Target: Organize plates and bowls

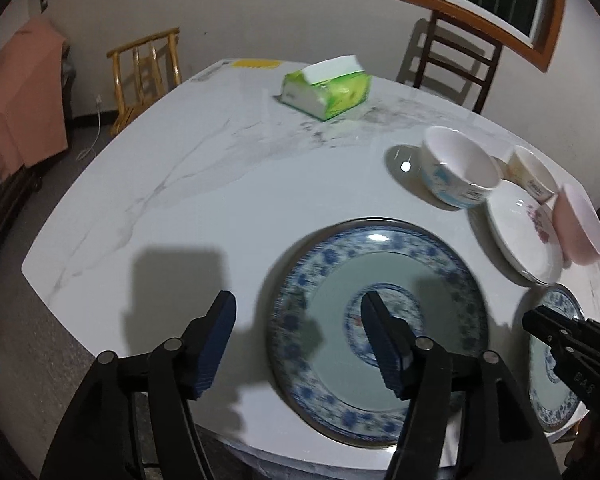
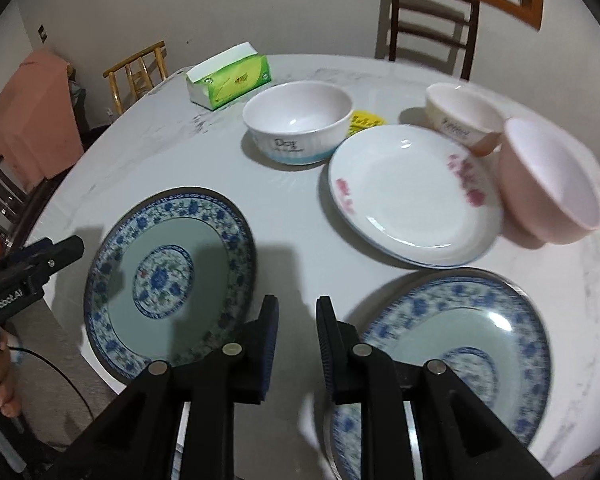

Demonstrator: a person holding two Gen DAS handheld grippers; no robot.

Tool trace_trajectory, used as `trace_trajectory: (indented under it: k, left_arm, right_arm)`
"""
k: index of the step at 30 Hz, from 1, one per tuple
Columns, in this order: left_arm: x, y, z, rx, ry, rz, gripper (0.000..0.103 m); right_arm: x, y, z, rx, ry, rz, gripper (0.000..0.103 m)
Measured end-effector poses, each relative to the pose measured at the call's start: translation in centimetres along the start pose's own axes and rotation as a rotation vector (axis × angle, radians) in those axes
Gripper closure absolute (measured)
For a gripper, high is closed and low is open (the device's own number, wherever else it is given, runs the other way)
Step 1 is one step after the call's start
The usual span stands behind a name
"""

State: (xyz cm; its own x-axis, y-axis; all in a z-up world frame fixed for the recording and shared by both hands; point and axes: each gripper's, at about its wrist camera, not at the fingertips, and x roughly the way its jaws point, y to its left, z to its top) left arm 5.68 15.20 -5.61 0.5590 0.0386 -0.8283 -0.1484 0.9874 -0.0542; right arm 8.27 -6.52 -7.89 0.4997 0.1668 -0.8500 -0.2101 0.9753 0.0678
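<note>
Here the left gripper (image 1: 296, 336) stands wide and empty above the left blue-patterned plate (image 1: 376, 328), which overhangs the bench (image 1: 204, 184) edge; a careless nudge could tip it off. The right gripper (image 2: 296, 344) is narrow, holding nothing, just beside the right blue-patterned plate (image 2: 460, 360). Farther on, the white floral plate (image 2: 412, 196) touches the pink bowl (image 2: 552, 184), near the blue-and-white bowl (image 2: 300, 124) and cream bowl (image 2: 460, 112); lifting one could knock its neighbours.
</note>
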Motion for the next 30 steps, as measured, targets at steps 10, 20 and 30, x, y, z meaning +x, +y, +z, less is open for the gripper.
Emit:
trace_trajectory:
  k: [10,20,30]
  left_arm:
    - [-2.4,-6.1,-2.2,0.069,-0.014,-0.083,0.035]
    - [-3.5,-11.5,-4.7,0.162,-0.013,-0.144,0.033]
    - [-3.7,-14.5,-6.3,0.197,0.004,-0.170,0.033]
  right_arm:
    - [-4.0,-2.8,-2.0,0.022,-0.073,-0.063,0.082]
    - [-5.3,-6.5,-4.7,0.105,-0.074,-0.092,0.082]
    - [-6.8,-9.3,-6.7,0.148,-0.081,-0.122,0.082]
